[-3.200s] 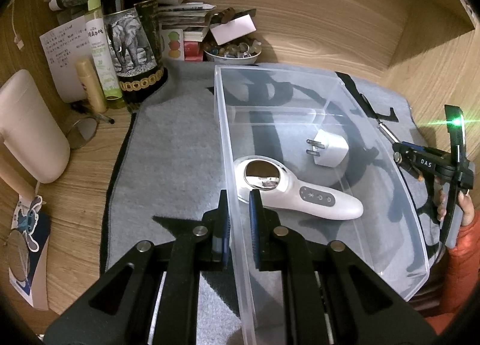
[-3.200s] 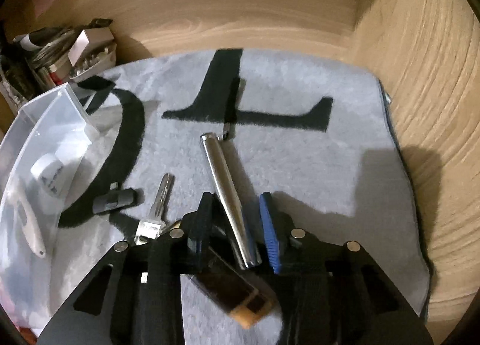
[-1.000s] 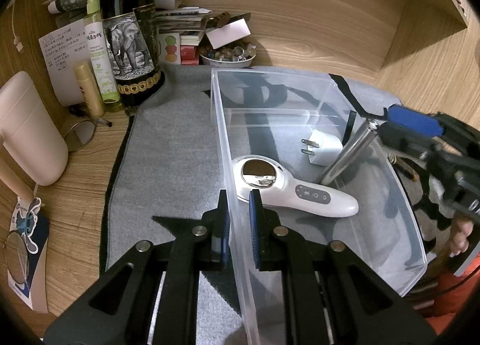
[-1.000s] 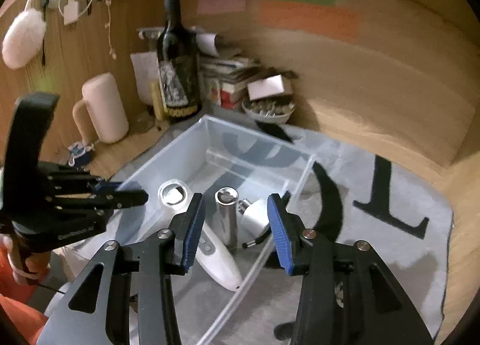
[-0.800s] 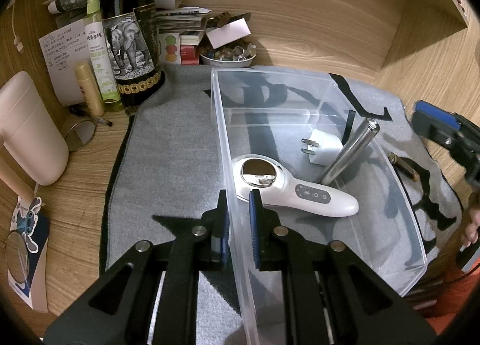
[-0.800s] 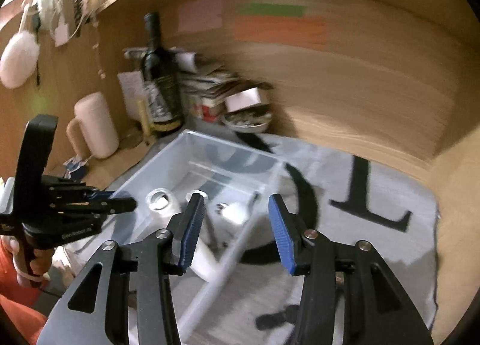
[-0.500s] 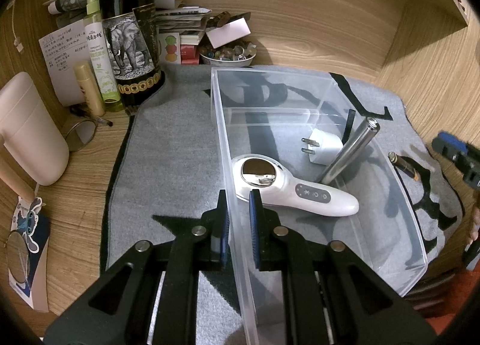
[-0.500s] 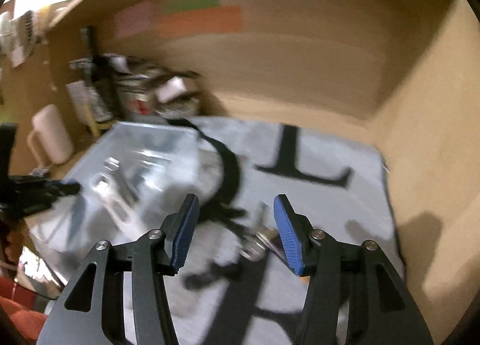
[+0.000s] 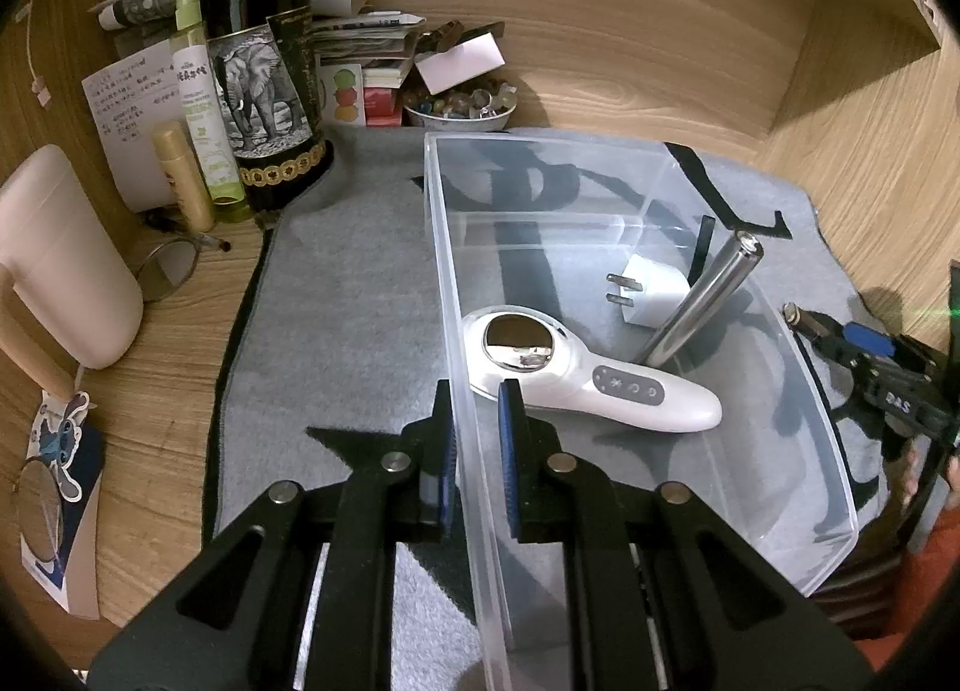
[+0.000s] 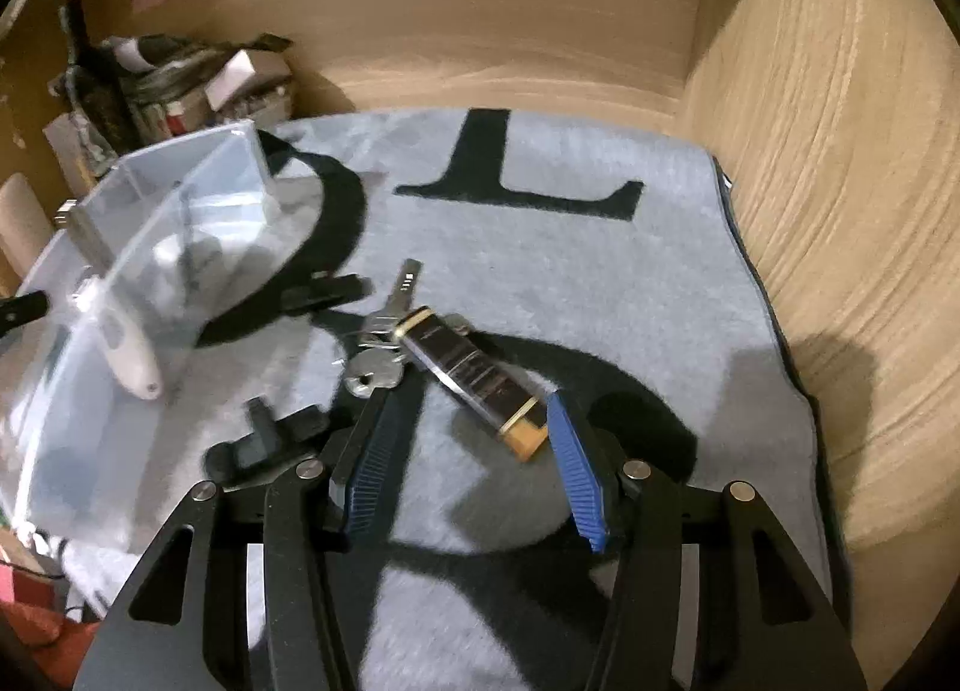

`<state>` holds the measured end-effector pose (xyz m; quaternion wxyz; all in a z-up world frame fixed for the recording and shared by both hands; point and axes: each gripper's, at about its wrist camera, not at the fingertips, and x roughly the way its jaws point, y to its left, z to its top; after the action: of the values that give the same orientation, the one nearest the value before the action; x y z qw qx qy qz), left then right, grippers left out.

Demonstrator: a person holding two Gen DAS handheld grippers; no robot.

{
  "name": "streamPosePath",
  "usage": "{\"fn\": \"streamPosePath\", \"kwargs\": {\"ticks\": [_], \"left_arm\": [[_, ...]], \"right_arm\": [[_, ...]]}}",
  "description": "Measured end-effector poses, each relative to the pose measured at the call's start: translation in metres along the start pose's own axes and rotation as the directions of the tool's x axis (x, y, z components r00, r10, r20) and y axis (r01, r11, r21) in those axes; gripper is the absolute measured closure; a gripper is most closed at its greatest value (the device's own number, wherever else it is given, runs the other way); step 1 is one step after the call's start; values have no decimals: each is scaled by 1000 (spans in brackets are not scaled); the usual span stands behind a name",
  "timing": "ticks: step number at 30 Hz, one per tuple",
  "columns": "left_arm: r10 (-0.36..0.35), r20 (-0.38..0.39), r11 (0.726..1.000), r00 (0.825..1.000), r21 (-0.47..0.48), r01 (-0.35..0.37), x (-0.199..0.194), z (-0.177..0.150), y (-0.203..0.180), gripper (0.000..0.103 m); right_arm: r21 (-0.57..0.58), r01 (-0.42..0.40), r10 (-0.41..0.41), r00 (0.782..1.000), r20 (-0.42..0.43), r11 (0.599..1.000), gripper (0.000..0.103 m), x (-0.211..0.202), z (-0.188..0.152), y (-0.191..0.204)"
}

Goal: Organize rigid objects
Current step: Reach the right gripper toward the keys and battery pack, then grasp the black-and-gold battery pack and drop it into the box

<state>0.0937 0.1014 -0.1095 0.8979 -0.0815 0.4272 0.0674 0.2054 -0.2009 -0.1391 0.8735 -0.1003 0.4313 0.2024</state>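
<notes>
Left tongs: level and low, clamped on the near-left wall of the clear plastic bin, one finger inside, one outside. Bin contents: white handheld device lying flat; white plug adapter; metal cylinder propped aslant, upper end near the right wall. Right tongs: angled down over the grey mat, blue pads spread wide, holding nothing. Between and just ahead of them: dark rectangular case with an amber end, lying beside what appears to be a bunch of keys, somewhat blurred.
</notes>
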Motion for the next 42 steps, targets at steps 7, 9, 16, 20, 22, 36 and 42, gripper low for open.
{"fn": "streamPosePath", "kwargs": {"ticks": [7,9,16,20,22,36,42], "left_arm": [[9,-3,1000,1000,-1,-9,1,1,-2,91],[11,-3,1000,1000,-2,-11,0,1,-3,91],[12,-4,1000,1000,0,-12,0,1,-3,91],[11,-4,1000,1000,-1,-11,0,1,-3,91],[10,-3,1000,1000,-2,-10,0,1,-3,91],[-12,2,1000,1000,0,12,-1,0,0,91],[-21,6,1000,1000,1,21,-1,-1,0,91]], "right_arm": [[7,-31,31,998,-52,999,60,28,13,-8],[-4,-37,36,998,-46,999,72,30,12,-8],[5,-73,73,997,3,997,82,18,12,-8],[-4,-95,95,994,55,996,82,1,17,0],[-21,-102,104,991,90,995,82,-11,21,6],[-194,-203,247,940,236,960,82,-65,50,75],[-253,-260,315,925,211,932,82,-58,49,109]]}}
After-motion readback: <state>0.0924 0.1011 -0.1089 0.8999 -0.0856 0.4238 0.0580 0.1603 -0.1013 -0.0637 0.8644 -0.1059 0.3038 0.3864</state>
